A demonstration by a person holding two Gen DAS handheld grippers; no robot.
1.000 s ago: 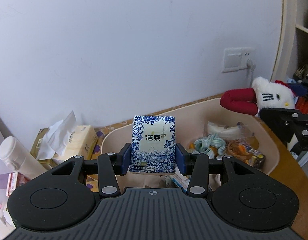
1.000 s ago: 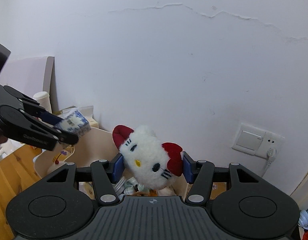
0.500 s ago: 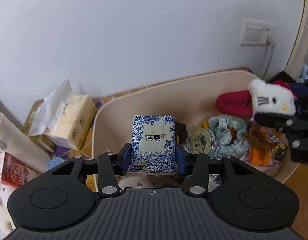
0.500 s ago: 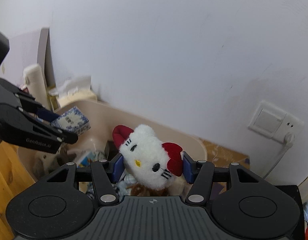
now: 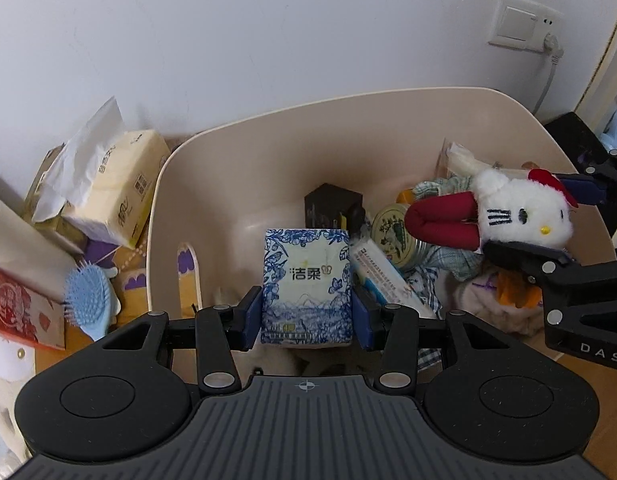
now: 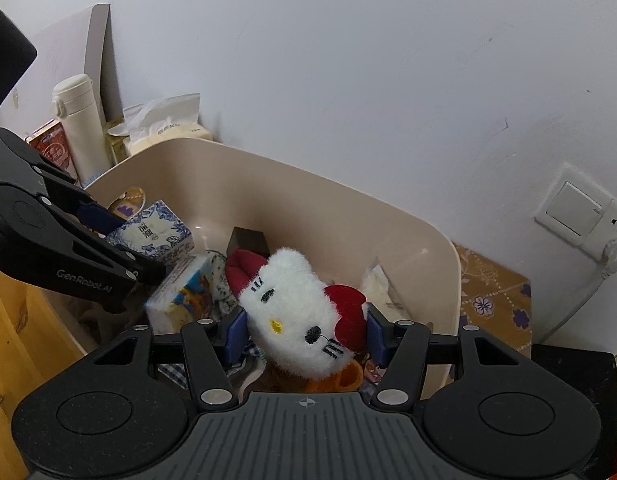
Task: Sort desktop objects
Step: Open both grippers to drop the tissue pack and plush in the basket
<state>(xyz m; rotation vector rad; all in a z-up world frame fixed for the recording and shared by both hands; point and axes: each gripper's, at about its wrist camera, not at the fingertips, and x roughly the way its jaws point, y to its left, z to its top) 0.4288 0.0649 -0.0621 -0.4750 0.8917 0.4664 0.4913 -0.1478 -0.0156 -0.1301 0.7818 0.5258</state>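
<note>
My left tool (image 5: pixel 307 316) is clamped on a blue-and-white tissue pack (image 5: pixel 307 280), both blue pads flat against its sides, the pack upright and hanging over the near-left part of the beige bin (image 5: pixel 268 152). My right tool (image 6: pixel 304 336) has a white cat plush with a red bow (image 6: pixel 300 312) between its pads; the fur bulges past them on both sides, so I judge it gripped, though softly. In the left view the plush hangs over the right half of the bin, its red limbs (image 5: pixel 440 222) sticking out sideways.

The nearest risk, as I see it, is the two tools meeting: in the right view the left tool's black arm (image 6: pixel 68 256) lies just beside a small printed carton (image 6: pixel 184 296) and near the plush, so lowering both at once could knock them together.

Below the pack, a long white tube box (image 5: pixel 384 276) leans against the clutter. Letting the pack go there might leave it propped on an edge, not lying flat.

The plush is squashy; a loose hold could let it slip out early, and its fur might catch on a pad as I let go.

Farther in, a round green-printed tin (image 5: pixel 396 232), a dark box (image 5: pixel 334 204) and checked cloth (image 5: pixel 452 256) crowd the right side, so the plush may roll off the heap.

Outside the bin sit a yellow tissue packet (image 5: pixel 120 192) and a blue hairbrush (image 5: pixel 88 300) on the table, clear of both drops.
</note>
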